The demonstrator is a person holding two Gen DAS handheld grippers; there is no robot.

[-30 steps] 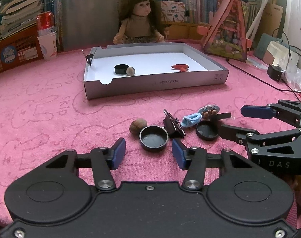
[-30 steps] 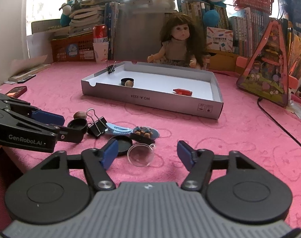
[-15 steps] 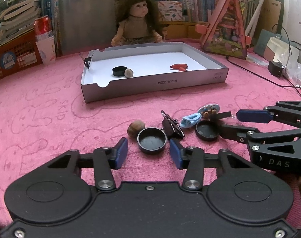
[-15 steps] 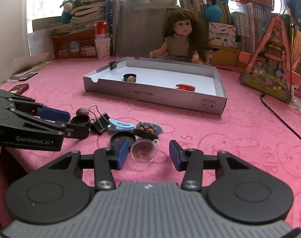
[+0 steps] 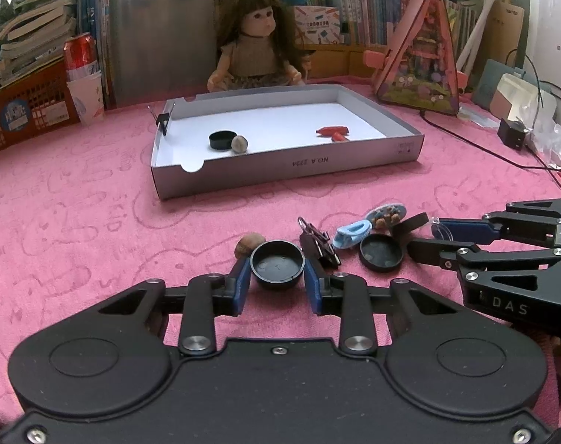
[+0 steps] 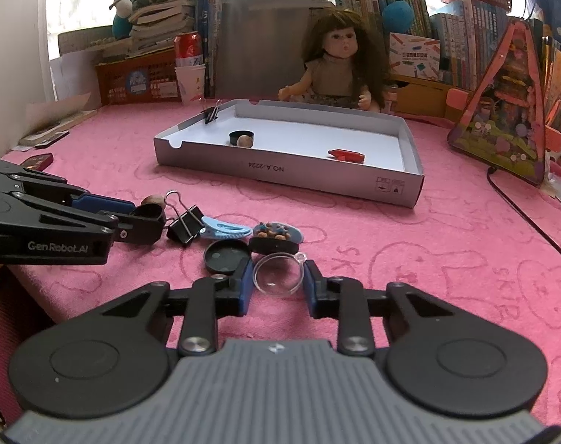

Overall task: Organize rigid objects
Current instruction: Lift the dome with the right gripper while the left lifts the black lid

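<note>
My left gripper [image 5: 277,276] is shut on a black round cap [image 5: 276,263] on the pink cloth; it also shows in the right wrist view [image 6: 132,218]. My right gripper [image 6: 278,277] is shut on a clear plastic dome [image 6: 278,273]; it also shows in the left wrist view [image 5: 437,238]. Beside them lie a nut [image 5: 249,243], a black binder clip [image 5: 317,244], a blue clip [image 5: 350,235], a second black cap [image 5: 381,252] and a blue oval charm [image 5: 386,214]. The white tray [image 5: 280,170] holds a black cap [image 5: 221,139], a nut [image 5: 239,143] and a red piece [image 5: 333,131].
A binder clip [image 5: 163,120] sits on the tray's far left rim. A doll [image 5: 256,48] sits behind the tray. A pink triangular toy house [image 5: 421,63], a black cable [image 5: 476,146], an orange basket [image 5: 25,111] and books line the back.
Both grippers moved forward and closed: the left around the black cap, the right around the clear dome.
</note>
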